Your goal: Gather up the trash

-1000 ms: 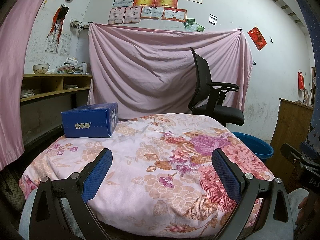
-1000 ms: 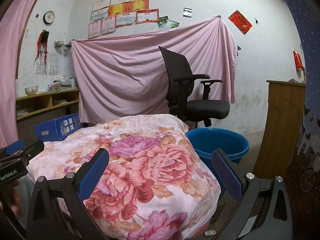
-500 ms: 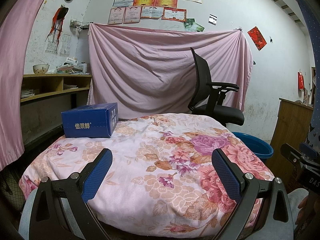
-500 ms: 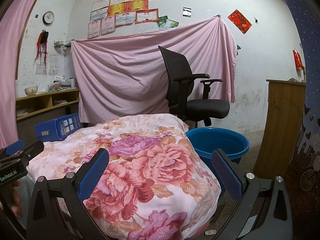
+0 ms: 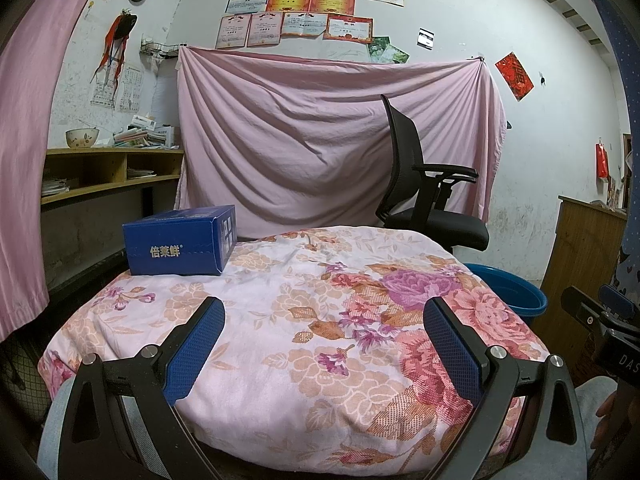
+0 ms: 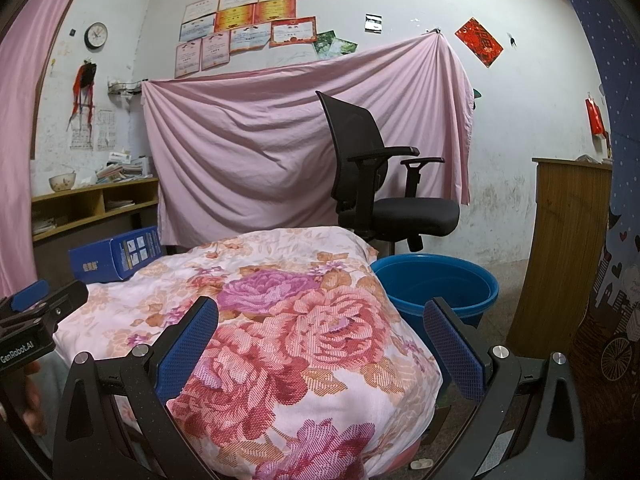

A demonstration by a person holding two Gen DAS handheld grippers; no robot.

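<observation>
The left tongs [image 5: 324, 320] hang spread wide with nothing between their blue pads, low over the near edge of the floral-covered counter [image 5: 280, 340]; the right tongs [image 6: 320, 320] are spread the same way and empty, over the counter's right-hand corner. Each pair shows at the margin of the other's camera, so the two are side by side and apart. Out past the left tongs, at the far left corner of the cloth, sits the blue box [image 5: 180, 240], resting flat, its long side lying across the counter from left to right, the printed face toward the tongs and a short end turned to the right. Nothing lies on the cloth between the tongs and the box. From the right wrist camera the box [image 6: 116, 256] is seen only in part, half sunk behind the hump of the cloth, its pictured face showing. That same camera gives the full open mouth of the blue tub [image 6: 436, 284] on the floor just beside the counter's right edge, whereas the left camera catches only a sliver of its rim. Behind the counter stands a black office chair [image 5: 424, 200] against a hanging pink sheet [image 5: 300, 140], with a wooden shelf [image 5: 100, 168] along the left wall.
</observation>
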